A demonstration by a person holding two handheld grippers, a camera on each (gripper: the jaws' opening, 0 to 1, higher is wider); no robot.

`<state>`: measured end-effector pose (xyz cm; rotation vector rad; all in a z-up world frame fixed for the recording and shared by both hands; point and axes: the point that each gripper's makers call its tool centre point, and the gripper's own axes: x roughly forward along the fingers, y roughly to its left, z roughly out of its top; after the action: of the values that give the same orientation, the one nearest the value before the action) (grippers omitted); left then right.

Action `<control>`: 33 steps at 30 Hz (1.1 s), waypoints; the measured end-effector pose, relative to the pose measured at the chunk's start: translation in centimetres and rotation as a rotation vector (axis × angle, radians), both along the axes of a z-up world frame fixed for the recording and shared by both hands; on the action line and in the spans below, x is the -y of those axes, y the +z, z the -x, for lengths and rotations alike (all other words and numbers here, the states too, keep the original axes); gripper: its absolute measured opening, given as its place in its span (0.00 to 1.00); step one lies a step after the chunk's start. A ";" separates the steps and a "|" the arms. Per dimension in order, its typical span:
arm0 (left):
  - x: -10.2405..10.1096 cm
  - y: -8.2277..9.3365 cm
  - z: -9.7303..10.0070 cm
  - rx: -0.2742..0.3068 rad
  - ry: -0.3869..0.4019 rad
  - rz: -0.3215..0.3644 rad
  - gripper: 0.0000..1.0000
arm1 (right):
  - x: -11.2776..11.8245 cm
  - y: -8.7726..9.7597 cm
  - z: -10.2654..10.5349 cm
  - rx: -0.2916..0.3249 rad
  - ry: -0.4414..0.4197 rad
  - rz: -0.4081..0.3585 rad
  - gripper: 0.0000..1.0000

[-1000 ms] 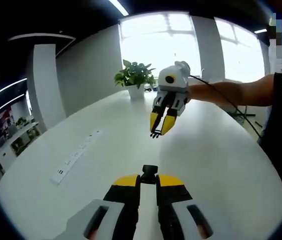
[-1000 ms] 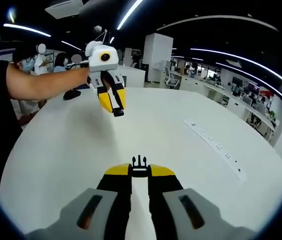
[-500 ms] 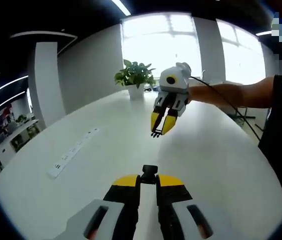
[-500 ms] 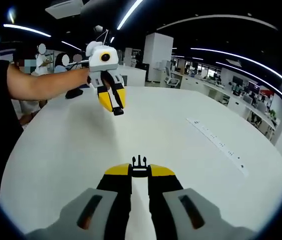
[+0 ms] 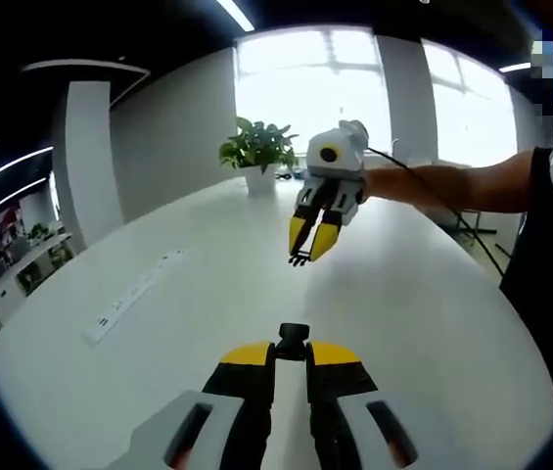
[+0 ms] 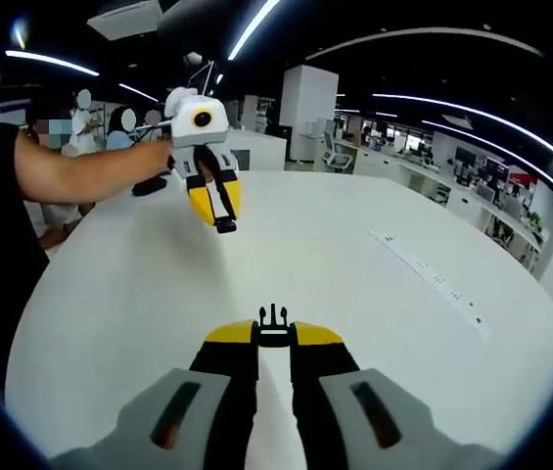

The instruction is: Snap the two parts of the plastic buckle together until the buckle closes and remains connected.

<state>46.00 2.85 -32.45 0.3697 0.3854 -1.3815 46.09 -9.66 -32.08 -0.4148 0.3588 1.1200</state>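
My left gripper [image 5: 292, 347] is shut on the black socket half of the buckle [image 5: 293, 339], held above the white table [image 5: 423, 313]. Facing it in the left gripper view, my right gripper [image 5: 304, 254] hangs in the air with the pronged half of the buckle [image 5: 299, 259] pinched at its tips. In the right gripper view my right gripper [image 6: 274, 336] is shut on that black pronged half [image 6: 274, 325], prongs pointing away. Opposite, the left gripper [image 6: 222, 220] holds the socket half [image 6: 225, 225]. The two halves are apart, with a clear gap between them.
A white power strip [image 5: 127, 299] lies on the table to the left; the power strip [image 6: 431, 279] also lies at the right in the right gripper view. A potted plant [image 5: 254, 152] stands at the far edge. A person's arm [image 5: 452, 184] reaches in. Desks fill the office [image 6: 452, 176] behind.
The two grippers have drawn slightly closer and turned more toward each other. Both halves stay gripped.
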 end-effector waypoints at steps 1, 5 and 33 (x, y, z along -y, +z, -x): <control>0.0 -0.1 0.1 0.000 -0.001 -0.001 0.10 | 0.0 0.0 0.2 0.000 0.000 -0.002 0.11; 0.1 -0.2 0.9 -0.006 -0.008 0.005 0.10 | 0.0 -0.2 0.9 -0.006 -0.001 -0.017 0.11; -0.5 -0.9 3.0 -0.007 -0.029 -0.019 0.10 | -0.5 -2.1 3.5 -0.043 0.011 0.006 0.11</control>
<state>42.96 3.40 -33.32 0.3871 0.4007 -1.4085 42.63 -9.16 -34.16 -0.3990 0.3983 1.1405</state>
